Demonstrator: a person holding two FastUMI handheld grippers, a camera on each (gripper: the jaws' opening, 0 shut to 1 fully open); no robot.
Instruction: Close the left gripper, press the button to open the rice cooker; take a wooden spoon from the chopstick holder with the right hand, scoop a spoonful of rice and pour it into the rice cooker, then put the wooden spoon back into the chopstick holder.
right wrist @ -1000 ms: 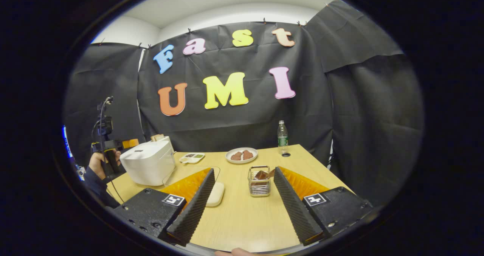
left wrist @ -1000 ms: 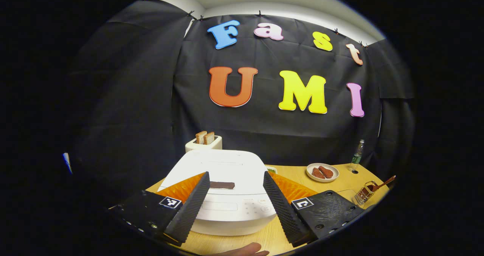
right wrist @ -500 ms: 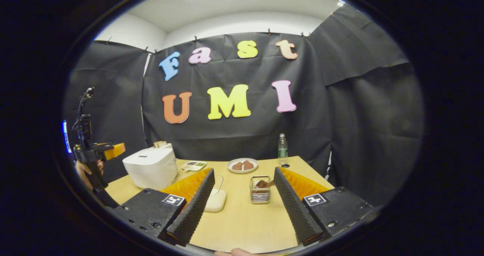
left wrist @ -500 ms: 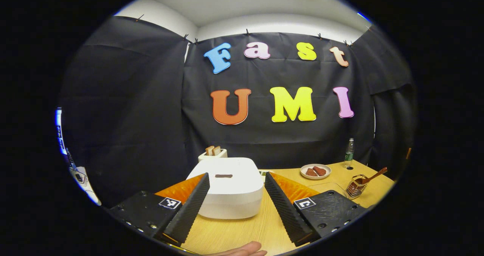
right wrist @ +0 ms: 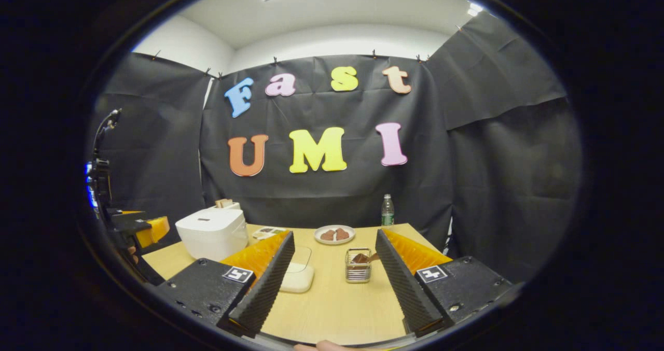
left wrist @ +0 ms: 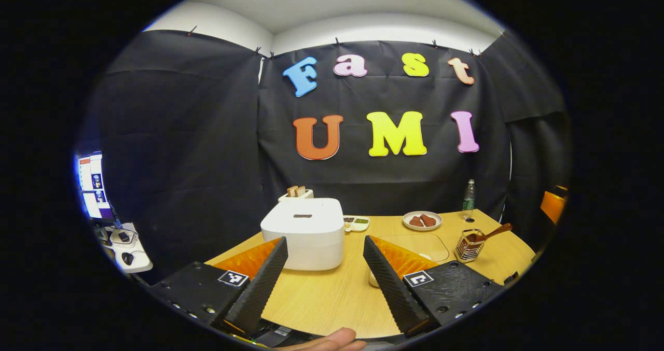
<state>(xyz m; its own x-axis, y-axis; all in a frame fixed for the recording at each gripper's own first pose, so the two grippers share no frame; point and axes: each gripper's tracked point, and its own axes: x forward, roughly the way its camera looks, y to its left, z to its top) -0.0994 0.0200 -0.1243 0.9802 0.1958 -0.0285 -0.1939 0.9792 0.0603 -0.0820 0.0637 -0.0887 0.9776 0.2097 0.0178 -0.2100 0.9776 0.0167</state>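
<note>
The white rice cooker (left wrist: 303, 232) stands with its lid down on the wooden table (left wrist: 321, 296), well ahead of my left gripper (left wrist: 324, 239), which is open and holds nothing. At the right, a wire chopstick holder (left wrist: 468, 246) has a wooden spoon (left wrist: 492, 233) leaning out of it. In the right gripper view, my right gripper (right wrist: 334, 234) is open and empty, back from the chopstick holder (right wrist: 357, 265). A white rice box with a clear lid (right wrist: 298, 274) lies beside its left finger. The rice cooker (right wrist: 213, 233) sits at the left, with the left gripper (right wrist: 140, 229) beyond it.
A toaster with bread (left wrist: 298, 192) stands behind the cooker. A small sauce dish (left wrist: 356, 222), a plate of brown food (left wrist: 422, 220) and a water bottle (left wrist: 468, 200) line the table's back. A monitor (left wrist: 91, 185) and a side stand (left wrist: 127, 244) are off the table at the left.
Both grippers have drawn back from the table, so the rice cooker and the chopstick holder look smaller and farther. The left gripper was close over the cooker's lid before. Both have stayed open.
</note>
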